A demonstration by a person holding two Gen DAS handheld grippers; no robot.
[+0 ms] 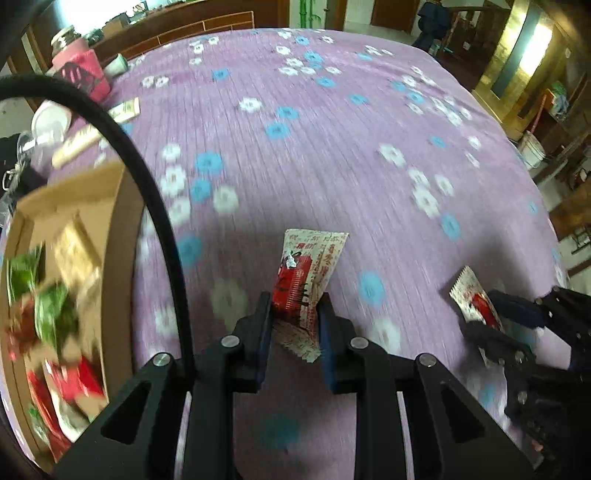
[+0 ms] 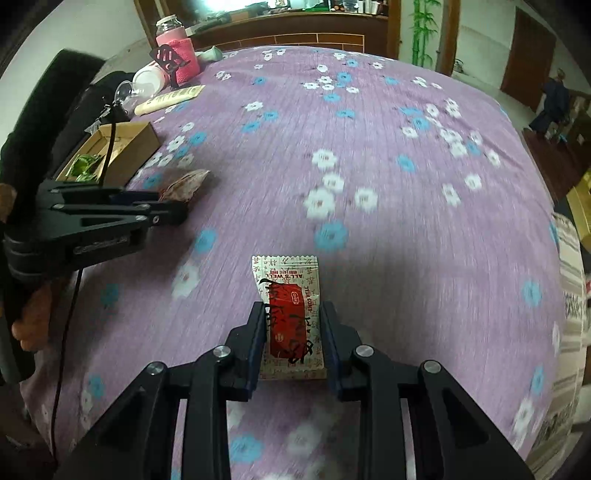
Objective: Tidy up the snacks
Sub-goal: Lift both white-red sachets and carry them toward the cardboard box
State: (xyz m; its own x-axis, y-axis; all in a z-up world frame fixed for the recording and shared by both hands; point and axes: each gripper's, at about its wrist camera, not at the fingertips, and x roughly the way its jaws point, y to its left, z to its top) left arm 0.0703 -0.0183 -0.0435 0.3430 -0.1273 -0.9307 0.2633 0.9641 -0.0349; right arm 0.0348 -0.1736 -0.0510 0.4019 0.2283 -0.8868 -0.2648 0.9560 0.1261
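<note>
My left gripper [image 1: 295,306] is shut on a red-and-white snack packet [image 1: 308,277], held above the purple flowered tablecloth [image 1: 314,147]. My right gripper [image 2: 293,317] is shut on a second red-and-white snack packet [image 2: 290,317]. In the left wrist view the right gripper [image 1: 491,314] shows at the right with its packet [image 1: 471,295]. In the right wrist view the left gripper [image 2: 170,206] shows at the left with its packet [image 2: 186,188]. A cardboard box [image 1: 122,236] to the left holds green and red snack packets [image 1: 51,314]; it also shows in the right wrist view [image 2: 142,142].
A pink-sleeved jar [image 2: 177,51], a white cup [image 2: 147,79] and a long beige packet [image 2: 170,98] stand at the table's far left. A black cable [image 1: 162,221] arcs in front of the box. A wooden bench [image 2: 295,33] lies beyond the table.
</note>
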